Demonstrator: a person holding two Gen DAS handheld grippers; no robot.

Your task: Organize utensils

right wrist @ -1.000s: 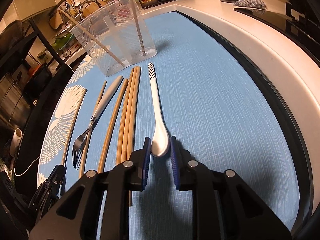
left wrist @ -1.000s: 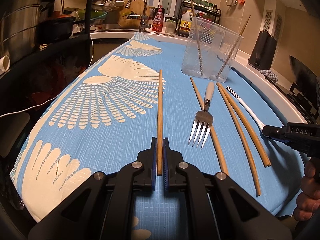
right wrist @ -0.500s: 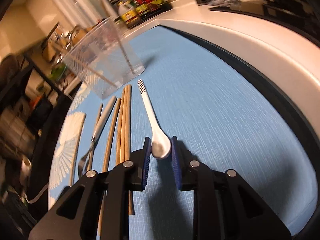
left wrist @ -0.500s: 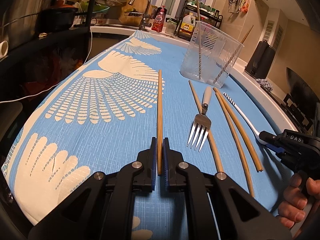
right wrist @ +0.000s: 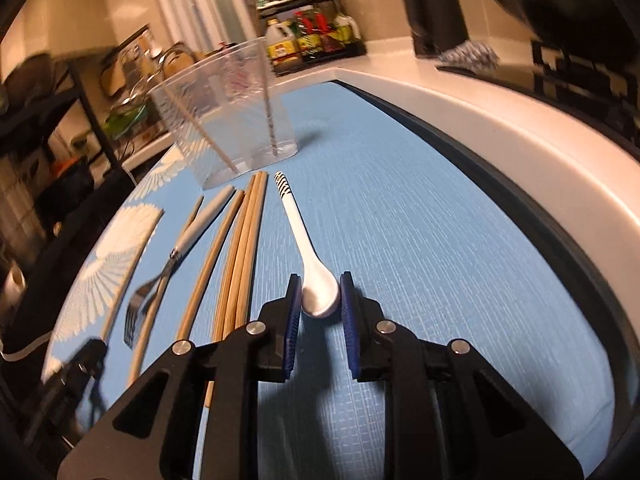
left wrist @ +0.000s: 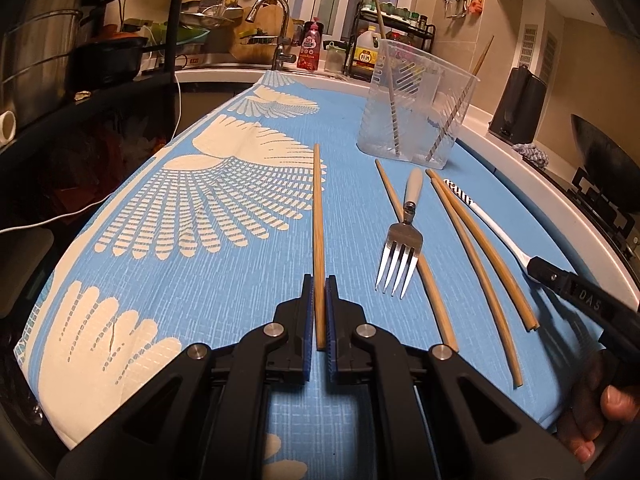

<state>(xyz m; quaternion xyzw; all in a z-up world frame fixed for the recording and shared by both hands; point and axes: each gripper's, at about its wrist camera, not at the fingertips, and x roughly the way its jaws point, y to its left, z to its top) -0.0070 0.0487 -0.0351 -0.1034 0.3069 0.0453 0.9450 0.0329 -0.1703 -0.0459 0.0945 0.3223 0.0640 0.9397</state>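
Note:
My left gripper (left wrist: 319,280) is shut on the near end of a wooden chopstick (left wrist: 318,216) that points away over the blue cloth (left wrist: 224,280). My right gripper (right wrist: 320,286) is shut on the bowl of a white spoon (right wrist: 304,240) with a striped handle tip. In the left wrist view the spoon (left wrist: 492,224) runs into the right gripper (left wrist: 538,268) at the cloth's right edge. Between them lie a fork (left wrist: 402,248) and several loose chopsticks (left wrist: 472,248). A clear plastic container (left wrist: 416,120) at the back holds two chopsticks.
The white counter rim (right wrist: 520,128) curves along the right of the cloth, with a stove and wok (left wrist: 600,164) beyond it. A black appliance (left wrist: 520,104) and a bottle rack stand at the back right. A sink tap (left wrist: 276,20) is behind, a dark shelf (left wrist: 100,60) at left.
The right gripper has swung and shifted with the spoon still between its jaws, so the container sits higher and nearer in its view. The left gripper has stayed put on its chopstick.

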